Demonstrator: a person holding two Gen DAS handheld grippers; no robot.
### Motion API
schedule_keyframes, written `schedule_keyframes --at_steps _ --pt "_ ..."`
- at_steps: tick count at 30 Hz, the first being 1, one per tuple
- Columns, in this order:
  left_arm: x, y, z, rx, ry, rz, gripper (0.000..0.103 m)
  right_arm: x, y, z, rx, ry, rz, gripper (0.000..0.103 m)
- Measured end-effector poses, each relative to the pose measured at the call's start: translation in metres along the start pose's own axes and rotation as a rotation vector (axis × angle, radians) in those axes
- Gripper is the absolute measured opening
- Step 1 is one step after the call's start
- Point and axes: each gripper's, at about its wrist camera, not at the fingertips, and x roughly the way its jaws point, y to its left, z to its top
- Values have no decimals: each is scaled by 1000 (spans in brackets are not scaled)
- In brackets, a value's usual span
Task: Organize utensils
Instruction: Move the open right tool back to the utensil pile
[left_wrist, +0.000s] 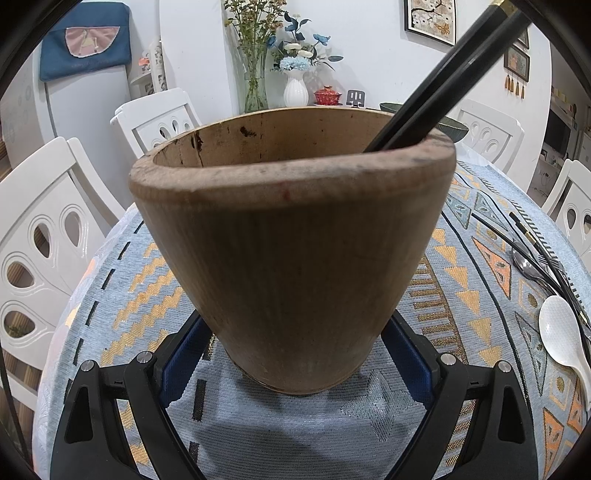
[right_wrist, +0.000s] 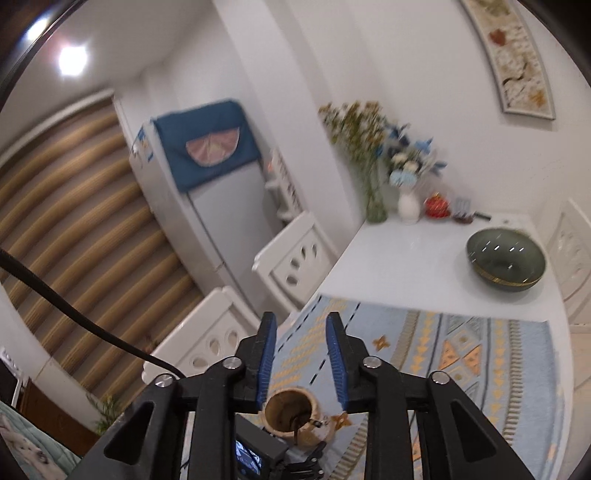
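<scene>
Left tongs (left_wrist: 295, 354): clamped on wooden cup (left_wrist: 291, 229) low down, blue pads touching both sides; cup upright on worktop (left_wrist: 122, 288), centre of frame.
Chopsticks (left_wrist: 443, 77): black pair, tips inside cup, leaning to upper right.
Spare utensils: metal spoon (left_wrist: 526, 267) + white spoon (left_wrist: 561, 332) lying on cloth, right edge, well apart from cup.
Right tongs (right_wrist: 301, 328): parted, nothing between pads, above cup w/ chopsticks at bottom centre.
Bowl (right_wrist: 506, 264): dark, right side, on bare white worktop.
</scene>
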Motion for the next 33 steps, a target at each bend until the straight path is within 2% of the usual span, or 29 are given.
schedule_keyframes --at_steps 7,10,13,19,24,33 --pt "0 0 0 0 0 0 93 -62 -11 8 -10 -106 -100 35" --pt "0 0 0 0 0 0 93 -81 -17 7 -4 -127 -144 38" --pt "0 0 0 0 0 0 93 -96 -26 4 17 -146 -194 48" --pt "0 0 0 0 0 0 93 -114 -50 -8 75 -146 -273 49" --pt "0 0 0 0 0 0 93 -108 -80 -29 168 -81 -315 49" --pt "0 -1 -1 1 0 0 93 -53 -148 -93 286 185 -435 49"
